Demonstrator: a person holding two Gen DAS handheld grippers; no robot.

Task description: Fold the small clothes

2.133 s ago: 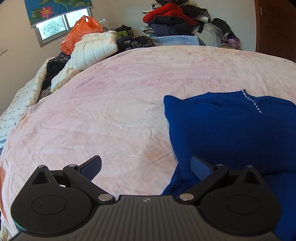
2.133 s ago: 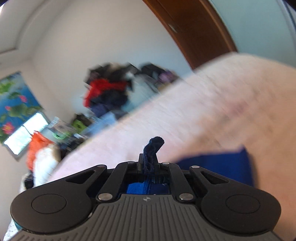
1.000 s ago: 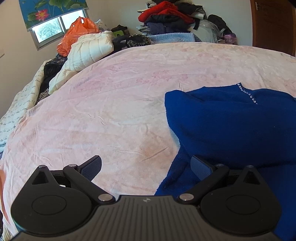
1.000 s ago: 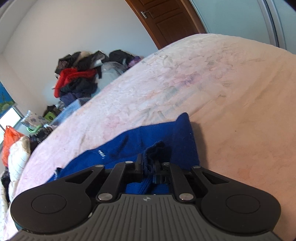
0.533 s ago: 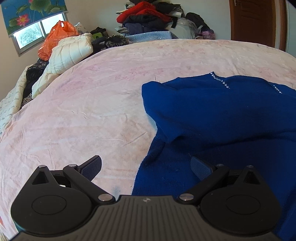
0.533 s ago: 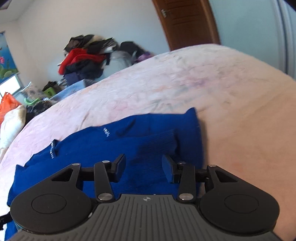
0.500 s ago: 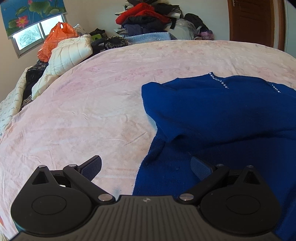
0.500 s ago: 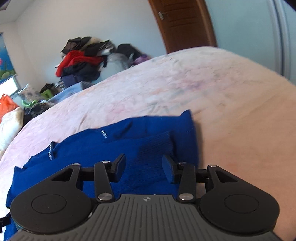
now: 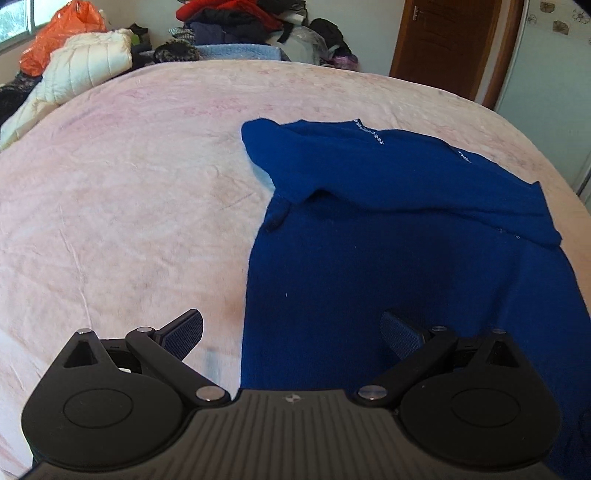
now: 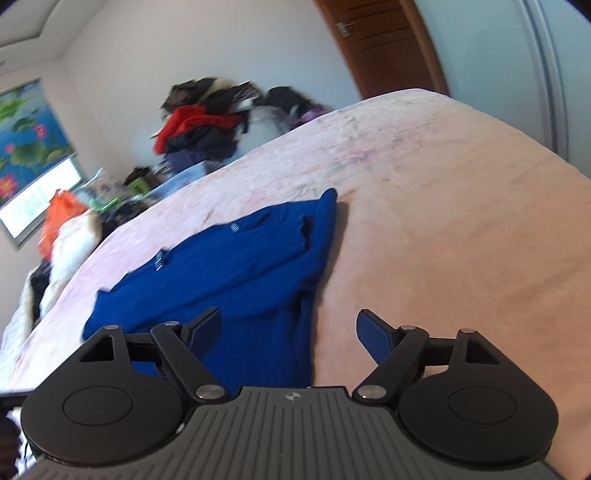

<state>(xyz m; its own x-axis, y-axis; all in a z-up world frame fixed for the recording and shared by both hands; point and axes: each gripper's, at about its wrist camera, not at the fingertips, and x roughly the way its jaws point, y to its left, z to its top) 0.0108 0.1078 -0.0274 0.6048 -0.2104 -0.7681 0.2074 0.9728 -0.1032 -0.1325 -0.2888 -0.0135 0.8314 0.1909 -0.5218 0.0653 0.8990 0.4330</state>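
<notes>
A dark blue sweater (image 9: 399, 229) lies on the pink bedspread (image 9: 129, 177), both sleeves folded across its chest. It also shows in the right wrist view (image 10: 236, 266). My left gripper (image 9: 291, 332) is open and empty, just above the sweater's lower left edge. My right gripper (image 10: 288, 328) is open and empty, above the sweater's lower right edge, straddling the hem side and bare bedspread (image 10: 443, 221).
A heap of clothes (image 9: 236, 22) is piled at the far end of the bed. A white quilted jacket (image 9: 81, 70) and an orange bag (image 9: 59, 33) lie at the far left. A wooden door (image 9: 447, 44) stands at the back right.
My right gripper let go of the sleeve, opened wide and pulled back toward the sweater's lower edge. My left gripper stayed open and moved right, over the sweater's lower left part.
</notes>
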